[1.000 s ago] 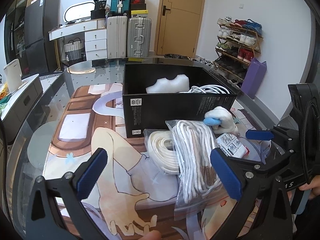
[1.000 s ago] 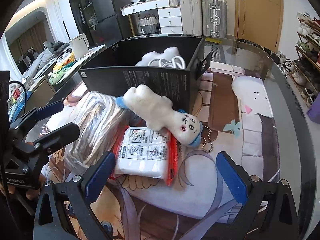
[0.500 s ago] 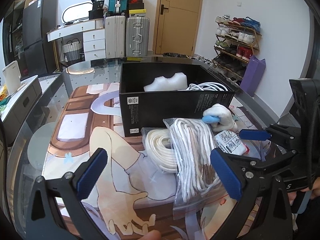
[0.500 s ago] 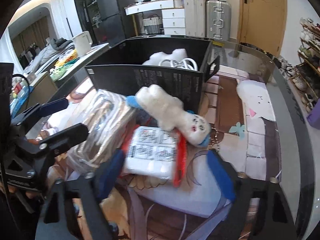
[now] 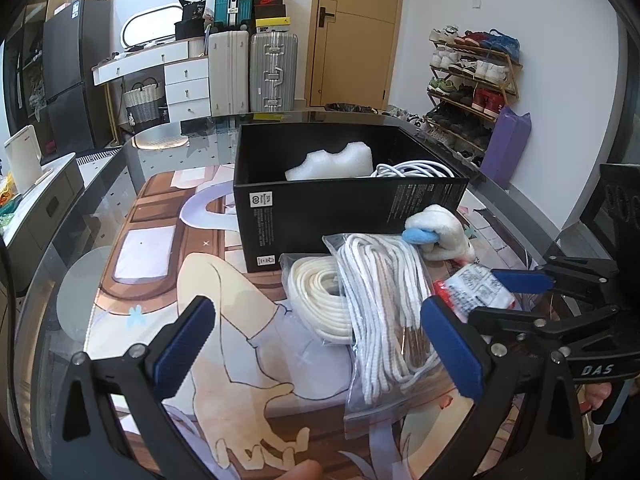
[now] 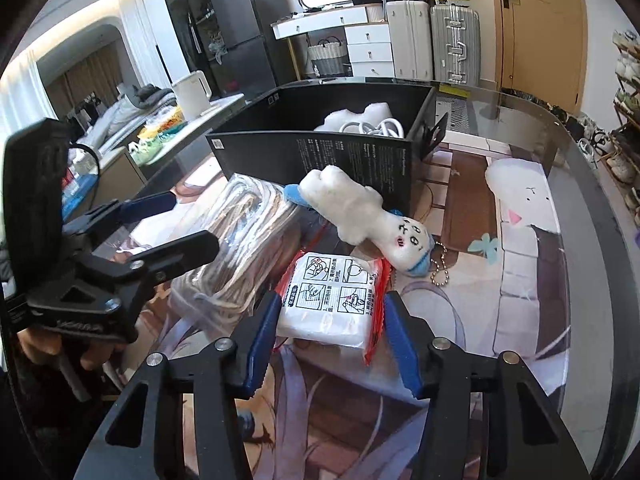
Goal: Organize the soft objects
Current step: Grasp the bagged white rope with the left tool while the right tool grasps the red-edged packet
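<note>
Packet: a white packet (image 6: 334, 300) with red edges lies flat on the mat, near side of the pile, just in front of the toy.
Change: a second ago my right gripper (image 6: 330, 346) stood wide and short of the packet; now its blue pads have narrowed to flank the packet's left and right edges. I cannot tell whether they press it yet.
Meaning: I judge the grasp is about to close, so the packet is likely next into the box.
Packet axis: its long axis runs near to far, in line with my right fingers, printed face up.
Left gripper: my left gripper (image 5: 316, 346) hovers wide and holds nothing, with the bagged rope between its pads in its own view.
Toy: a white plush toy (image 6: 362, 218) lies slantwise, face end near-right, other end leaning on the box wall.
Rope: a clear bag of white rope (image 5: 380, 304) lies left of the packet, touching it.
Box: a black box (image 5: 316, 220) stands at the far side, already holding white foam (image 5: 330, 164) and a cable (image 5: 414, 170).
</note>
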The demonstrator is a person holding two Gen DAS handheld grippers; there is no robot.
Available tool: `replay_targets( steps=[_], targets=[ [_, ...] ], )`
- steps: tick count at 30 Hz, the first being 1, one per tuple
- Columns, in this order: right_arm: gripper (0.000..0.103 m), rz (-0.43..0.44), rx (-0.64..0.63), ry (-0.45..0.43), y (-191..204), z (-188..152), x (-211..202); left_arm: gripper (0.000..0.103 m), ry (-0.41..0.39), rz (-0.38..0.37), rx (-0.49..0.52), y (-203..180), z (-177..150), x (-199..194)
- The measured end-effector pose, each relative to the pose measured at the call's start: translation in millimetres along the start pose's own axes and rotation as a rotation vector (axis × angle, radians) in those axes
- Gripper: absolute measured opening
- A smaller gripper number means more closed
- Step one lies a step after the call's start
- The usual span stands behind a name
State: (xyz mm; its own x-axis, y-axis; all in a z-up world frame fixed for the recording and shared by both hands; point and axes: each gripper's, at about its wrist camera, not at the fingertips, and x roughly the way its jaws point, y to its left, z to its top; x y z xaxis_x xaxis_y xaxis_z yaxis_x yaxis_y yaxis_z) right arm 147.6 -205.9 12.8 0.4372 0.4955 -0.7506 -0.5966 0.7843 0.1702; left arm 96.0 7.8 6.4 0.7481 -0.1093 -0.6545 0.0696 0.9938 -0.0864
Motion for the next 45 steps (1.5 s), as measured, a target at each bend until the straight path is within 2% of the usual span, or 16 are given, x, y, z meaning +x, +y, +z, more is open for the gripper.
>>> replay_targets(
  steps=[9,13,15,17,18,19,21,23,27,29,32,45],
  targets=[
    [0.051,-0.017,0.001,-0.039,-8,1,-19,0.103,0.029,0.049,0.086,-22,1,1],
    [0.05,-0.024,-0.004,-0.013,-12,-2,-16,0.103,0.049,0.08,0.137,-32,2,5],
    [0.05,-0.02,-0.007,0.003,-12,-5,-14,0.103,0.052,0.068,0.137,-34,3,6],
    [0.053,0.001,-0.014,0.005,-11,-7,-15,0.103,0.061,0.045,0.134,-34,4,7],
    [0.059,0.007,-0.027,0.007,-10,-8,-15,0.103,0.07,0.04,0.135,-35,4,8],
    [0.069,0.011,-0.036,0.014,-9,-9,-15,0.101,0.082,0.048,0.136,-35,4,11],
    [0.076,0.007,-0.07,0.028,-4,-12,-13,0.095,0.096,0.055,0.14,-36,4,14],
    [0.076,0.0,-0.079,0.038,-2,-14,-10,0.085,0.112,0.037,0.148,-38,3,17],
    [0.076,-0.024,-0.086,0.057,-1,-18,0,0.072,0.097,0.027,0.186,-43,1,15],
    [0.076,-0.031,-0.092,0.057,1,-17,1,0.055,0.092,0.032,0.198,-45,0,14],
    [0.076,-0.036,-0.095,0.056,2,-16,3,0.041,0.082,0.02,0.203,-45,0,10],
    [0.076,-0.082,-0.152,0.053,11,-18,10,0.038,0.047,-0.028,0.129,-29,0,-9]
  ],
)
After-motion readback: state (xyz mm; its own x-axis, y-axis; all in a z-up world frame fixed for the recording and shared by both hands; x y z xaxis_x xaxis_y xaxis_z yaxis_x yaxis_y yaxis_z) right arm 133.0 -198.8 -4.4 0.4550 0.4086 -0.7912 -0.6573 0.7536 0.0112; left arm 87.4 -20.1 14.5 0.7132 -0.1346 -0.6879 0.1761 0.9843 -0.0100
